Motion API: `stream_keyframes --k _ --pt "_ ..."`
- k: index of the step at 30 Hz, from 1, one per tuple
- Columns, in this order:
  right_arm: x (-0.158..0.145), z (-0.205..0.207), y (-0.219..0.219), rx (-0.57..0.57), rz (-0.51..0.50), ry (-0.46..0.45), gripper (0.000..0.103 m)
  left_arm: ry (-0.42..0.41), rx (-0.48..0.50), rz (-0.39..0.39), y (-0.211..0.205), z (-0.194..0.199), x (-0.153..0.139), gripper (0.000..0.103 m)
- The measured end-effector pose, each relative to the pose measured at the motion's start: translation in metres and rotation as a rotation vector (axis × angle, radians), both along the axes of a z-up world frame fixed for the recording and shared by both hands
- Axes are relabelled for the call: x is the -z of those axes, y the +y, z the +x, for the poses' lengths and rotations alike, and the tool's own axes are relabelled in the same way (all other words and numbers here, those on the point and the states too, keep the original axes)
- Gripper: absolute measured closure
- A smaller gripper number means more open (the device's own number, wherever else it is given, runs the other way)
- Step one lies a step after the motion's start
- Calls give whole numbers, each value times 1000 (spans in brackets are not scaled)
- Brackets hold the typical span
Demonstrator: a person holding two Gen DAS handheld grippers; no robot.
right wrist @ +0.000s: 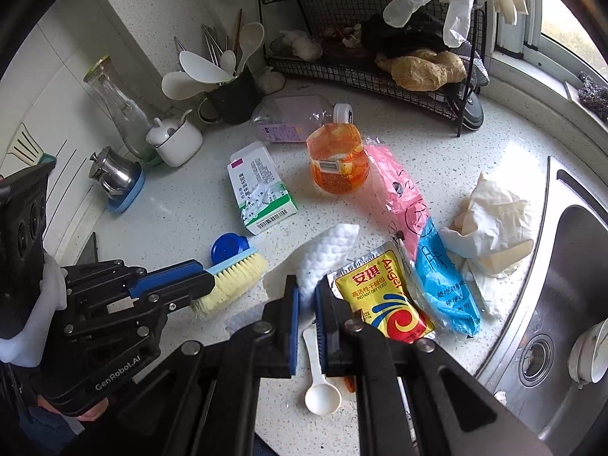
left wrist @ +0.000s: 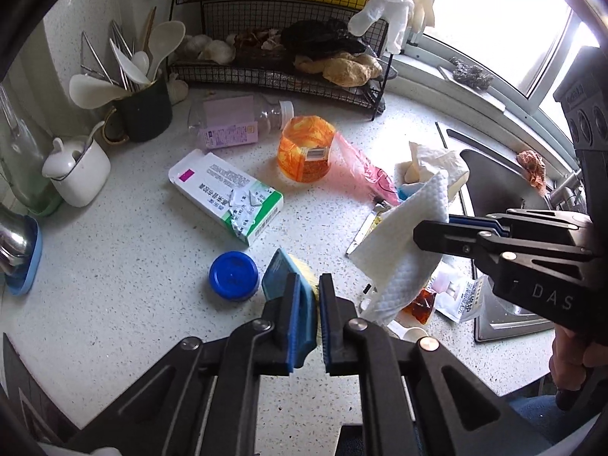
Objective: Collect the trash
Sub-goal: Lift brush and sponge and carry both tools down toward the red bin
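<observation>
My left gripper (left wrist: 308, 288) is shut on a blue-backed brush with yellow bristles (right wrist: 231, 279), held just above the counter beside a blue lid (left wrist: 233, 274). My right gripper (right wrist: 307, 296) is shut on a white paper towel (right wrist: 326, 250), lifted over the counter; it hangs in the left wrist view (left wrist: 402, 243). On the counter lie a green-white medicine box (left wrist: 228, 195), an orange cup (left wrist: 306, 148), a plastic bottle (left wrist: 235, 119), a pink bag (right wrist: 395, 190), a blue wrapper (right wrist: 444, 285), a yellow yeast packet (right wrist: 383, 296) and crumpled tissues (right wrist: 494, 224).
A steel sink (right wrist: 562, 288) lies at the right. A wire rack (left wrist: 281, 57) stands at the back, a utensil mug (left wrist: 146, 108) and a white jar (left wrist: 78, 173) at the left. A white plastic spoon (right wrist: 319, 380) lies under my right gripper.
</observation>
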State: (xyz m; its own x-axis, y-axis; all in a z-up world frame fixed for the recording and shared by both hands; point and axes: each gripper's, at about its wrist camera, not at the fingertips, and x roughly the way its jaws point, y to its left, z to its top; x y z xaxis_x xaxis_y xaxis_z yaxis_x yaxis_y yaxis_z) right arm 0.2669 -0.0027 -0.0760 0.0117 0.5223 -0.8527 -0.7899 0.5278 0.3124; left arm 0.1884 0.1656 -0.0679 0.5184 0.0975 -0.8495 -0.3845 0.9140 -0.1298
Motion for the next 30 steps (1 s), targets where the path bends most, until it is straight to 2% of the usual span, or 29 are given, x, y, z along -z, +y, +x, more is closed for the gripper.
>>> stream_keyframes --k 12,18,23,30 --pt "-41 -53 -40 89 42 -80 96 -72 90 42 -32 -50 -39 96" --pt "-52 -80 -72 183 44 -94 96 -92 189 66 -62 -68 -53 96" --pt "-67 -101 -117 287 29 -128 96 -89 281 45 -99 -76 -58 96" --pt "-74 -122 -191 428 -6 -149 96 -83 437 38 -176 -79 -56 96"
